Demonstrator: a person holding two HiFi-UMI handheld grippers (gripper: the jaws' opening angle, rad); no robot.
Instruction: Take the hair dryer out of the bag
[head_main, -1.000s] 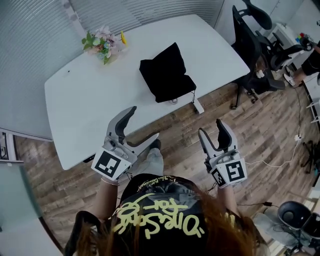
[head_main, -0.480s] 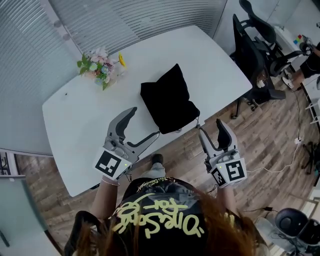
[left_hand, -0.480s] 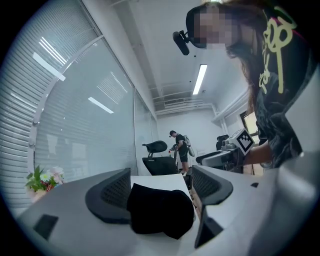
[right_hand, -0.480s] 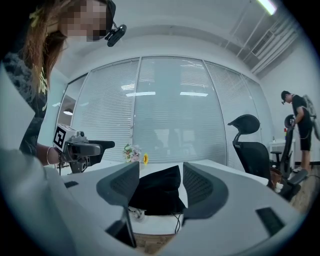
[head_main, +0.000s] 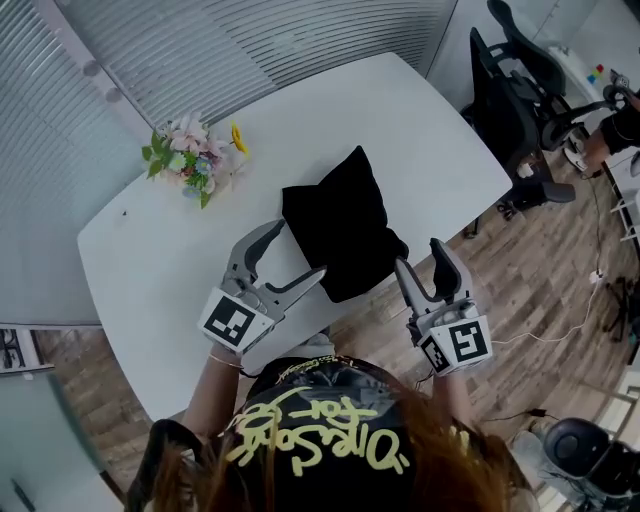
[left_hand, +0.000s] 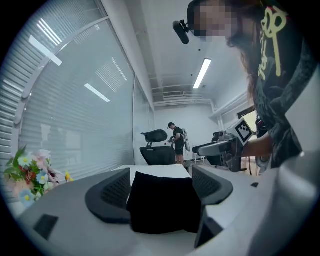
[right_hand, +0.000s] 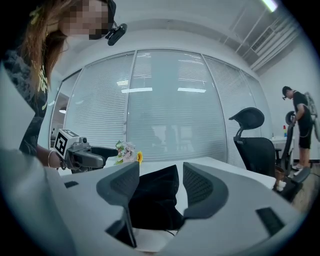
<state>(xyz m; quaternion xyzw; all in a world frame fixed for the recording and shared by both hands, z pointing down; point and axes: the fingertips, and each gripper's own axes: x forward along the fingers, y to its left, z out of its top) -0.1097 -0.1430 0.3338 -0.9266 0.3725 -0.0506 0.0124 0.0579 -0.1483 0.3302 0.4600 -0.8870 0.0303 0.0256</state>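
Note:
A black cloth bag (head_main: 340, 225) lies closed on the white table (head_main: 160, 270), near its front edge. The hair dryer is not visible; whatever the bag holds is hidden. My left gripper (head_main: 288, 254) hovers open just left of the bag, over the table edge. My right gripper (head_main: 423, 267) is open and empty, off the table to the bag's right, above the floor. The bag (left_hand: 162, 200) shows between the open left jaws, some way ahead. In the right gripper view the bag (right_hand: 155, 200) also sits ahead between the open jaws.
A small bunch of flowers (head_main: 192, 157) stands at the table's back left. Black office chairs (head_main: 515, 100) are beside the table's right end. A glass wall with blinds runs behind the table. Another person (right_hand: 301, 125) stands far off.
The person has stepped closer to the table. Both grippers, still open, are now nearer the bag, the left one reaching over the table edge beside it.

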